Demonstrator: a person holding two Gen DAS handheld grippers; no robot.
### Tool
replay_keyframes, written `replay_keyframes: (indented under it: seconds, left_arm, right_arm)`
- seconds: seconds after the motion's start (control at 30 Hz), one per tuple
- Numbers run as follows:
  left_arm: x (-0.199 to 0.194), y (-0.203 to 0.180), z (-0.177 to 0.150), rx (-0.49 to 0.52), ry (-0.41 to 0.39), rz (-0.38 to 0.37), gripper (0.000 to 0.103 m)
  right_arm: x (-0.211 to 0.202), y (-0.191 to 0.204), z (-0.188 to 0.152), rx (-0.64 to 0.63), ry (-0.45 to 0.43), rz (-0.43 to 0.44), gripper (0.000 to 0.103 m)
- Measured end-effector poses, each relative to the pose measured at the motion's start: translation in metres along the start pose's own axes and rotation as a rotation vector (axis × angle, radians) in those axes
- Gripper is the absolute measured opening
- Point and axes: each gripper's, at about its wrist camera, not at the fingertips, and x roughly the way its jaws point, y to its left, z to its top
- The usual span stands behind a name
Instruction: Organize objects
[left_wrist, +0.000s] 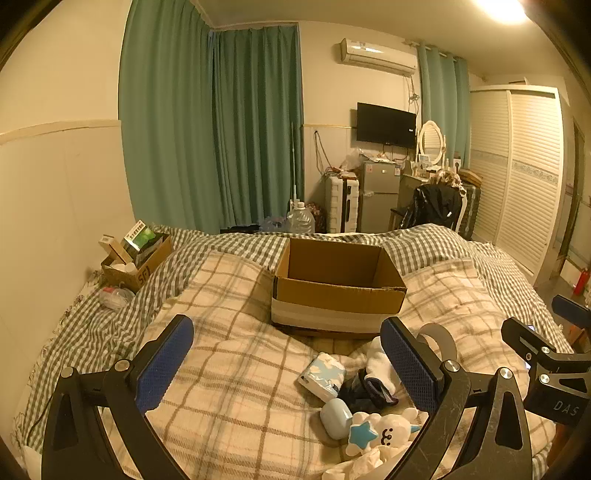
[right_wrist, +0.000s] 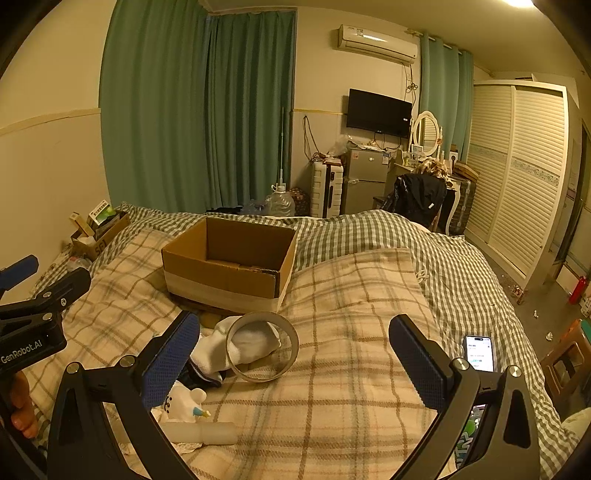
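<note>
An open cardboard box (left_wrist: 338, 286) stands on the plaid blanket; it also shows in the right wrist view (right_wrist: 229, 267). Before it lie a tape roll (right_wrist: 262, 345), white socks (right_wrist: 251, 343), a dark sock (left_wrist: 369, 389), a tissue pack (left_wrist: 323, 374), a pale blue case (left_wrist: 335, 417) and a white plush toy with a blue star (left_wrist: 380, 432). My left gripper (left_wrist: 288, 363) is open and empty, above the blanket near these items. My right gripper (right_wrist: 295, 354) is open and empty, straddling the tape roll from above.
A smaller box of packets (left_wrist: 136, 258) sits by the left wall. A lit phone (right_wrist: 479, 352) lies on the blanket at right. A white tube (right_wrist: 199, 432) lies near the plush. Fridge, chair and wardrobe stand beyond the bed.
</note>
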Motion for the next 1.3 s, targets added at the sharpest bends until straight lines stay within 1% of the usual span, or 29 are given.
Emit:
replay_keyframes:
  seconds: [0.6,1.1,1.3]
  left_arm:
    - [0.0019,-0.0042,-0.002,0.007,0.013,0.007,0.103]
    - [0.0061,-0.0054,-0.0039,0.003,0.036,0.006,0.103]
    - [0.0054,-0.006,-0.0049,0.002,0.027,0.008,0.103]
  right_arm:
    - [0.0022,0.003,-0.0009,-0.002,0.011,0.027,0.103]
    - [0.005,0.0018,-0.002,0.001,0.023,0.019,0.103]
    - [0.0056,0.0019,-0.0019,-0.002,0.027,0.014,0.103]
